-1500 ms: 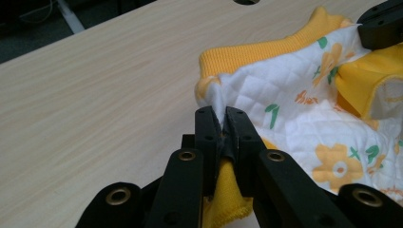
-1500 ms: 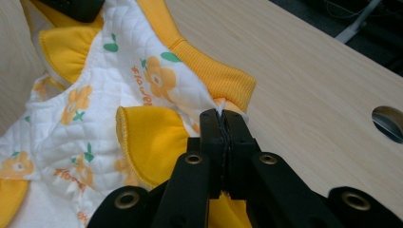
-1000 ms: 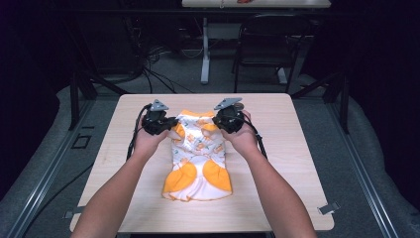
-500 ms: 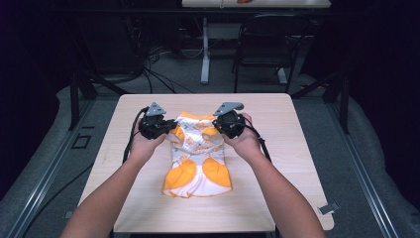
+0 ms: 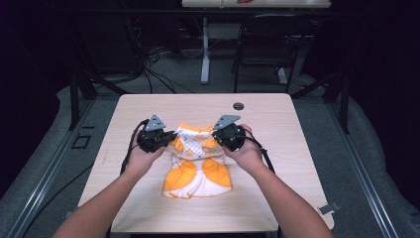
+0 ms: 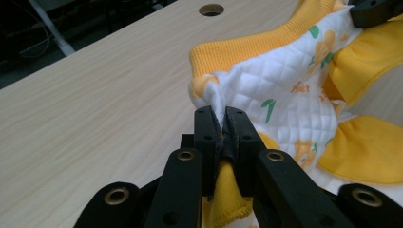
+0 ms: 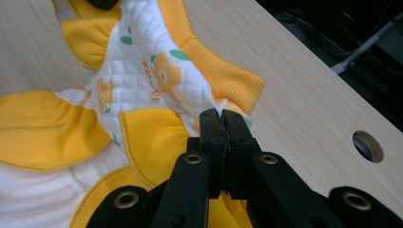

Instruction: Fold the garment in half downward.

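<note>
A small quilted garment [image 5: 197,161], white with orange flowers and yellow-orange ruffles and ribbed band, lies in the middle of the wooden table [image 5: 277,129]. My left gripper [image 5: 168,138] is shut on its left upper edge; in the left gripper view the white quilted fabric [image 6: 280,95] is pinched between the jaws at the left gripper [image 6: 222,116]. My right gripper [image 5: 218,136] is shut on the right upper edge; the right gripper view shows cloth [image 7: 157,80] caught at the right gripper's [image 7: 221,115] tips beside the ribbed band [image 7: 223,76]. The held top stretch is raised a little off the table.
A round cable hole [image 5: 238,106] sits in the table behind the garment, also seen as a hole [image 7: 368,145] near my right gripper. Beyond the table's far edge stand a dark chair [image 5: 262,44], a desk leg [image 5: 204,49] and floor cables [image 5: 148,69].
Both grippers have drawn back toward the person with the garment's top edge in them, and the garment has slid nearer along the table.
</note>
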